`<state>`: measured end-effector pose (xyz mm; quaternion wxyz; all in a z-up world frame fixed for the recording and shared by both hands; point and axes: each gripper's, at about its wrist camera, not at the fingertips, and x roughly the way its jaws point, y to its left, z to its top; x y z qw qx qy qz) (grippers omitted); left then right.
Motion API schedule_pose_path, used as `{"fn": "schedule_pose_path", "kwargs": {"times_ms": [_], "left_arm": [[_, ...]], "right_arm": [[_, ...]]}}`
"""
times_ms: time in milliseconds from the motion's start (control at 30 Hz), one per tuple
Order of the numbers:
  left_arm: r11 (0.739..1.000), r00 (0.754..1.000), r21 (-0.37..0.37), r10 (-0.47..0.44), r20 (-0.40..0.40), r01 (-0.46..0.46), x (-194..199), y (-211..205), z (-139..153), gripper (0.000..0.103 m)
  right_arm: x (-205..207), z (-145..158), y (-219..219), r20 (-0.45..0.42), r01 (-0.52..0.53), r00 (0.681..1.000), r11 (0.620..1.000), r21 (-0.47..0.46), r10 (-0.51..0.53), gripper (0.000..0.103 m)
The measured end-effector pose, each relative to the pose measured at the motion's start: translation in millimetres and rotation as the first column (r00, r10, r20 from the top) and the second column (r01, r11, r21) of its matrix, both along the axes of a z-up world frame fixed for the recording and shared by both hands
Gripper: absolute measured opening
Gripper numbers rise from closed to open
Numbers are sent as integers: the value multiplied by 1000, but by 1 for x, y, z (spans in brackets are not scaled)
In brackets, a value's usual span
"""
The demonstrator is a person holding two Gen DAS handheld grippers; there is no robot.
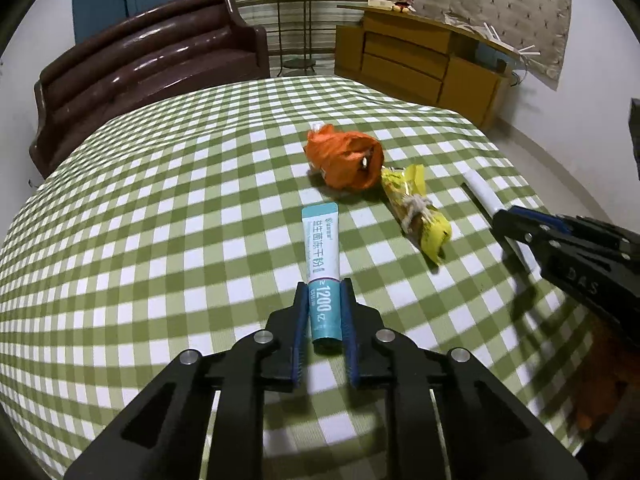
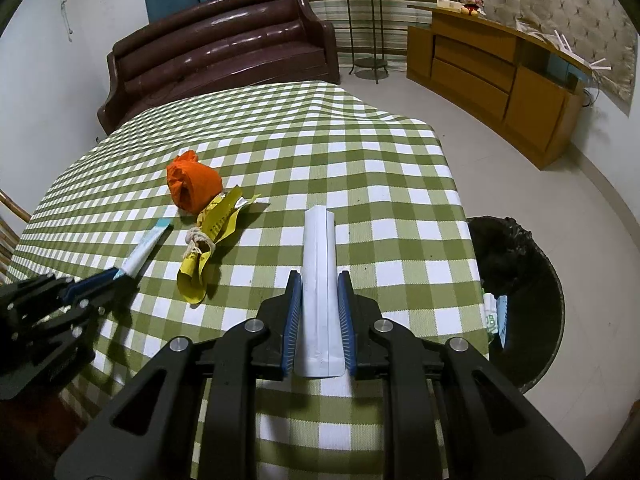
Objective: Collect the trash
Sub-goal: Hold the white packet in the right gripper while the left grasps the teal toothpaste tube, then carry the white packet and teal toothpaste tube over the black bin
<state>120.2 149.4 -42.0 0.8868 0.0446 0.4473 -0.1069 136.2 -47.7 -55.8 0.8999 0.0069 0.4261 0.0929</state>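
- We see an evenly lit indoor room in both views, moderately bright, the light seeming to come from overhead.
- Glare streaks run along the glossy brown sofa [image 1: 148, 52] beyond the far edge of the surface [image 1: 160, 220].
- Soft shadows fall on the checked cloth beside the orange wad [image 1: 346, 156] and the yellow wrapper [image 2: 208, 248], and under each hand-held gripper.
- Fisheye distortion bows the surface's edges and curves the wooden cabinet [image 2: 492, 76]; black vignetting fills the picture corners.
- The centre is sharp, with print on the teal sachet [image 1: 322, 264] readable; we find the periphery softer, and the bin [image 2: 520, 300] interior dark.
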Motion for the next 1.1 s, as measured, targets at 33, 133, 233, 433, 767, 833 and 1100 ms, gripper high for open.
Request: {"fn": "schedule_pose_path", "kwargs": {"times_ms": [33, 133, 233, 433, 767, 833, 1100], "left_arm": [[1000, 1000, -3, 14, -1, -14, -1, 1, 1, 27], [998, 998, -32, 61, 14, -61, -1, 7, 5, 54], [995, 996, -43, 88, 21, -87, 4, 12, 7, 57], [997, 997, -25, 74, 4, -74, 15, 8, -1, 51], [998, 998, 0, 59, 34, -59, 12, 2, -2, 16], [997, 997, -9, 71, 33, -71, 11, 3, -2, 15], [995, 994, -40, 97, 50, -95, -2, 8, 6, 14]], "right_arm": [[0, 0, 0, 0, 0, 1000, 1000, 0, 0, 18], [0, 0, 0, 0, -1, 1000, 1000, 0, 1, 18], [0, 0, 0, 0, -1, 1000, 1000, 0, 1, 18], [-1, 0, 0, 0, -2, 1000, 1000, -1, 2, 18], [-2, -1, 1, 3, -4, 1000, 1000, -2, 4, 18], [-4, -1, 2, 5, -4, 1000, 1000, -2, 4, 18], [-12, 4, -2, 24, -4, 1000, 1000, 5, 4, 18]]}}
